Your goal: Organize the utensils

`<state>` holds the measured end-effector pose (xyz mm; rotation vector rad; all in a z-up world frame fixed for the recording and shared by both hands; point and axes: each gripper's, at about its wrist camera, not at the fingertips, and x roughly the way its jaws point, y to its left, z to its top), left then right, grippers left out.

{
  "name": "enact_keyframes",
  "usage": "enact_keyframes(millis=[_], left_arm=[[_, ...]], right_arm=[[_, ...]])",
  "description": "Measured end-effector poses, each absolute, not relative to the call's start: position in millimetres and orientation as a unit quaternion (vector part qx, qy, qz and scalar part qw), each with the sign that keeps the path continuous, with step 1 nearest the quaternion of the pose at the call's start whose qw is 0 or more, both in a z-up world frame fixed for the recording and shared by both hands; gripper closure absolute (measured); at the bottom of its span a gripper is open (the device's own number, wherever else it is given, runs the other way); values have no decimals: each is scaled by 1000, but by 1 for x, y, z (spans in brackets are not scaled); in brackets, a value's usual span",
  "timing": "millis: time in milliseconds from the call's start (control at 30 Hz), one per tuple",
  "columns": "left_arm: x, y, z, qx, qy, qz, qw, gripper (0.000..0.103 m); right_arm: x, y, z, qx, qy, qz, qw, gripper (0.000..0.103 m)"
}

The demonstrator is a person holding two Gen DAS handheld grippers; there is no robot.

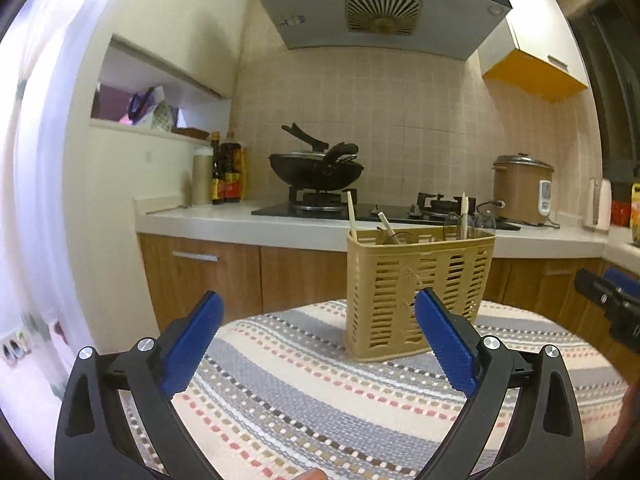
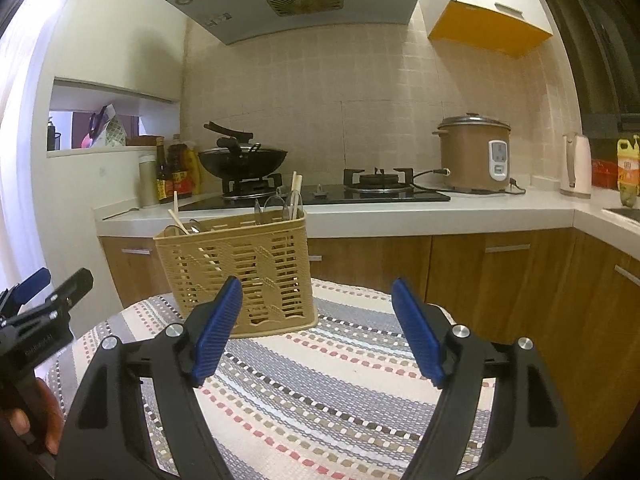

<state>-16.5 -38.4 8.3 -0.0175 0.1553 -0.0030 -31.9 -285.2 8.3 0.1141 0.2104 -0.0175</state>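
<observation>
so basket dead ahead on table, right of left tool, left of right tool; both spread, empty.

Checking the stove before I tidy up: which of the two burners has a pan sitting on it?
The left burner, nearest the sauce bottles, carries the black wok. The right burner, beside the brown rice cooker, is bare.

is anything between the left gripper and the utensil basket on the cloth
Nothing visible. The left gripper is open and empty, and only bare striped cloth lies between it and the tan utensil basket. The right gripper, also open, is off to the side, not in the path.
</observation>
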Motion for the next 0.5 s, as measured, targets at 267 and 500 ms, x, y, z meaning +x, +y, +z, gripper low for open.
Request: enact_keyframes(millis=[267, 500], left_arm=[[-15, -34, 6, -10, 81, 3, 997, 10], [-12, -35, 5, -8, 86, 2, 996, 9]], right_arm=[[-36, -283, 10, 48, 93, -17, 994, 25], [-35, -280, 10, 40, 93, -18, 995, 25]])
